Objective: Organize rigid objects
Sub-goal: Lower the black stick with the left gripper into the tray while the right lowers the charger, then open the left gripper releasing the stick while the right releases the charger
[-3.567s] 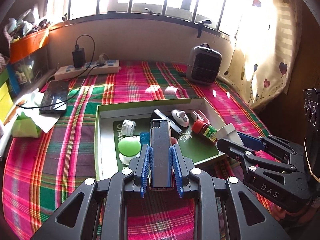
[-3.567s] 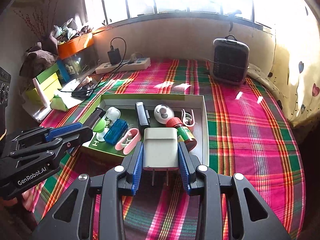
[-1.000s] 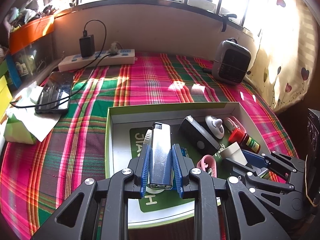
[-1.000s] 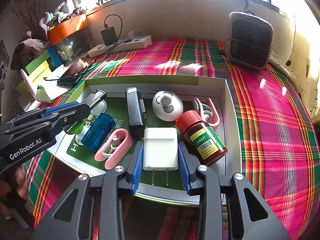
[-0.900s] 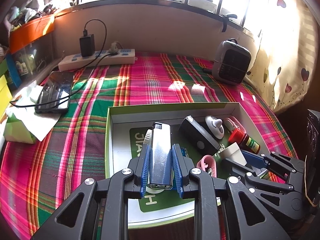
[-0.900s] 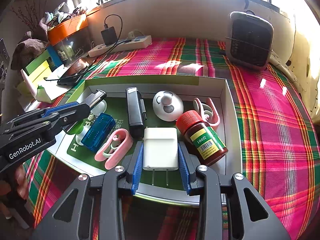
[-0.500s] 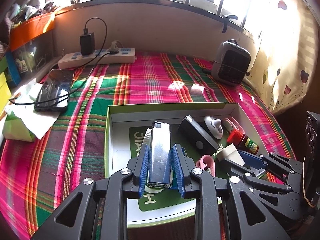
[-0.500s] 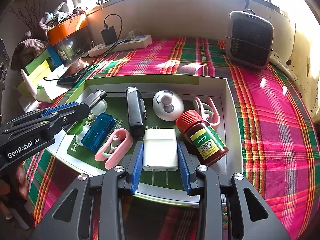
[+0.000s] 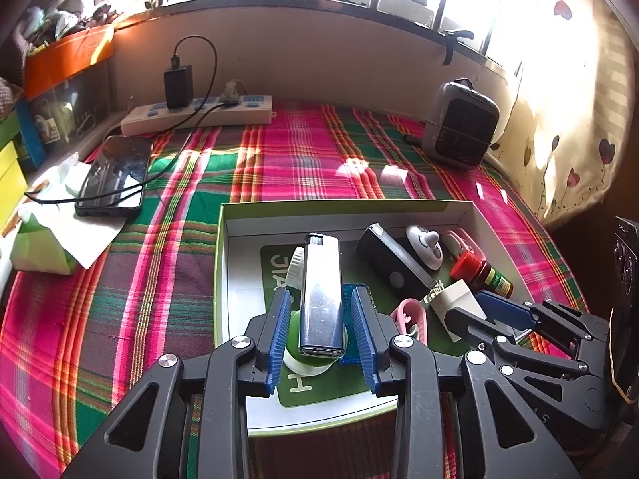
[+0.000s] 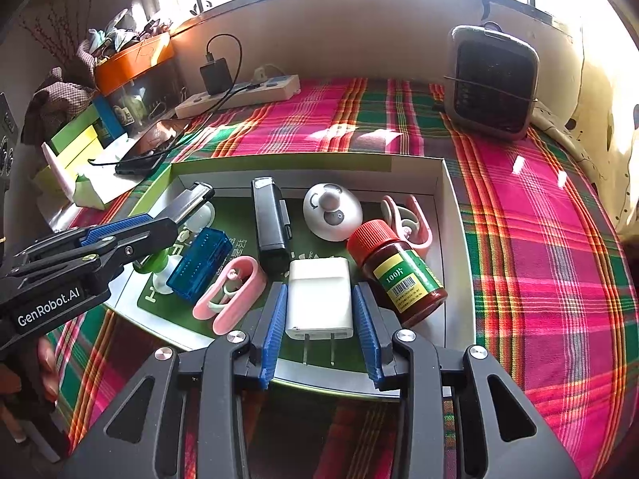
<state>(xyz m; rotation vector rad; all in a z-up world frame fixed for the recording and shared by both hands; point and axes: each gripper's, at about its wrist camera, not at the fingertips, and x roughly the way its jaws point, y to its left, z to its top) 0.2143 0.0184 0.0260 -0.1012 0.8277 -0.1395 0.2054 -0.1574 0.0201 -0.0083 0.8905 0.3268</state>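
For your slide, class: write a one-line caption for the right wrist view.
Right gripper open around a white charger over a cluttered tray on plaid cloth.

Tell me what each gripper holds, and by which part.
Neither holds anything. The left gripper has opened: gaps show beside the silver lighter. The right gripper stands open too, its pads clear of the white charger in the box.

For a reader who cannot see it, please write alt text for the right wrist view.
The right gripper, its jaws open, frames a white charger lying in a shallow box among a red-capped bottle and pink clips; the left gripper reaches in, on a plaid cloth.
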